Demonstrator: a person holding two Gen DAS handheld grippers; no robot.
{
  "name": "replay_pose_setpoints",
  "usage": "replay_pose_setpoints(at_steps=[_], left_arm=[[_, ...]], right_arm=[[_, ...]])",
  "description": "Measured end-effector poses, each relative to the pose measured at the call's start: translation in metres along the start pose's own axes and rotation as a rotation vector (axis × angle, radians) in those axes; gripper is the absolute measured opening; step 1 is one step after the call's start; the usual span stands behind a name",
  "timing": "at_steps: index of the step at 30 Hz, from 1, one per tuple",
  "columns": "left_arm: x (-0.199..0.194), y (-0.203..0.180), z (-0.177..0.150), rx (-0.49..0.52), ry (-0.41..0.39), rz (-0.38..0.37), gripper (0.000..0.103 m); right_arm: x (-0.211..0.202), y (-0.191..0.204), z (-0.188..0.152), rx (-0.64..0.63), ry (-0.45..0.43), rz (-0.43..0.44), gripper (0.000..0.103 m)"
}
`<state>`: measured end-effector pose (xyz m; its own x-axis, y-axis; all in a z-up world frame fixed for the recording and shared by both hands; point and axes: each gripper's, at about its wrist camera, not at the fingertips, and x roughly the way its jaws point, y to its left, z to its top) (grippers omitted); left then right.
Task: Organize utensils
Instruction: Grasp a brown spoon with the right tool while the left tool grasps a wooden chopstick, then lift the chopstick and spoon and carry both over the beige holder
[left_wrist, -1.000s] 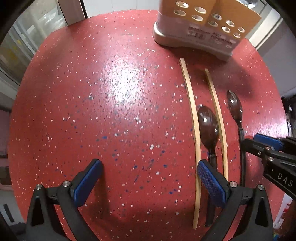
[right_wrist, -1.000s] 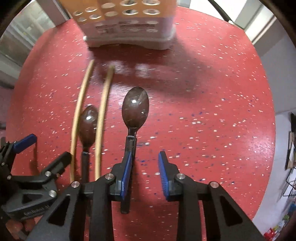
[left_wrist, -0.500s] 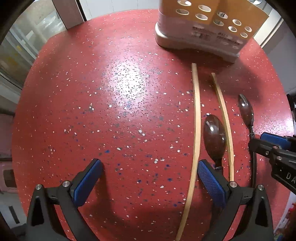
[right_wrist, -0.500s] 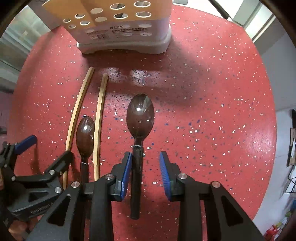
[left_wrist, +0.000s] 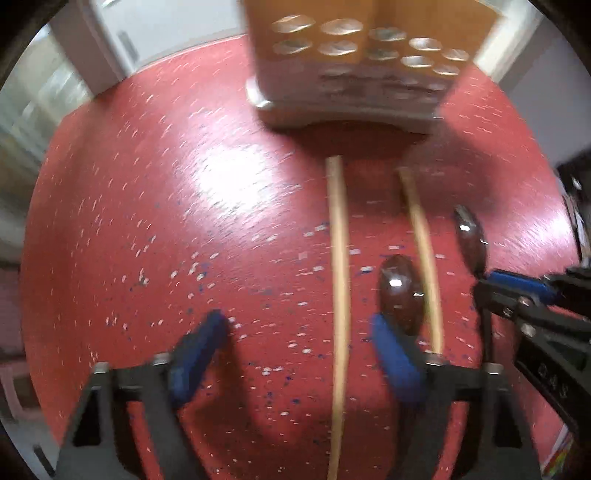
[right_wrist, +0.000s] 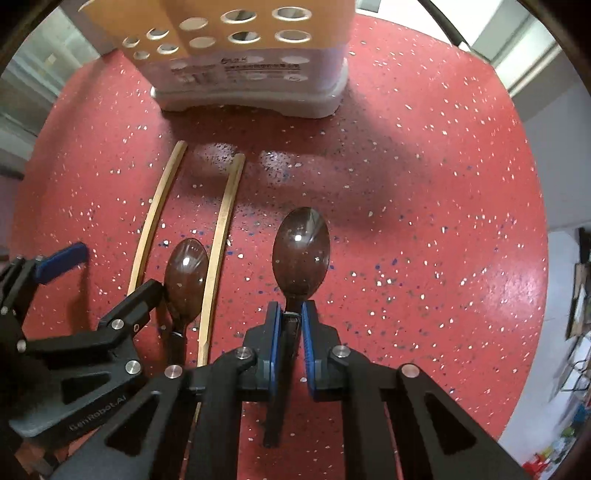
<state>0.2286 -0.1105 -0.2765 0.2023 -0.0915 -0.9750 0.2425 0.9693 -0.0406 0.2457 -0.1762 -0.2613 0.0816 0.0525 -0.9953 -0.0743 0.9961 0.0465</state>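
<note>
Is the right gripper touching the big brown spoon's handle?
Touching. The right wrist view shows the closing right gripper with both blue pads against the spoon handle.

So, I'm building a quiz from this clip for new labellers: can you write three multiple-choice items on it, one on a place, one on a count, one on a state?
1. Where does the spoon with no gripper on it lie?
A. Between the two chopsticks
B. Inside the holder
C. Right of both chopsticks

2. How many dark spoons are on the table?
A. One
B. Two
C. Four

3. What is the right gripper doing?
A. Closing on a spoon's handle
B. Hanging wide open
C. Gripping a chopstick

Answers:
1 A: the free spoon sits between the left chopstick and the right chopstick, in front of the utensil holder.
2 B: only that one and the held spoon show on the red table.
3 A: the right gripper has its blue pads against that spoon's handle, jaws closing.
</note>
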Motion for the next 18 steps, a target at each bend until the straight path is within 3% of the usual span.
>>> replay_pose_setpoints(at_steps=[1, 2, 5, 11, 18], left_arm=[[-0.005, -0.006, 0.002, 0.041, -0.018, -0.01, 0.06], [-0.006, -0.01, 0.001, 0.059, -0.019, -0.021, 0.028], [-0.01, -0.008, 0.008, 0.012, -0.013, -0.147, 0.027], [-0.034, 0.004, 0.003, -0.054, -0.075, -0.183, 0.027], [-0.095, 0.024, -0.018, -0.101, -0.214, -0.219, 0.027]], right_arm=[[-0.001, -0.006, -0.003, 0.012, -0.005, 0.01, 0.012], [-0.009, -0.021, 0.001, 0.02, -0.015, 0.027, 0.012], [-0.019, -0.029, -0.006, 0.028, -0.054, 0.056, 0.012], [-0.05, -0.049, -0.019, 0.074, -0.15, 0.143, 0.012], [-0.105, -0.067, -0.027, 0.078, -0.289, 0.198, 0.012]])
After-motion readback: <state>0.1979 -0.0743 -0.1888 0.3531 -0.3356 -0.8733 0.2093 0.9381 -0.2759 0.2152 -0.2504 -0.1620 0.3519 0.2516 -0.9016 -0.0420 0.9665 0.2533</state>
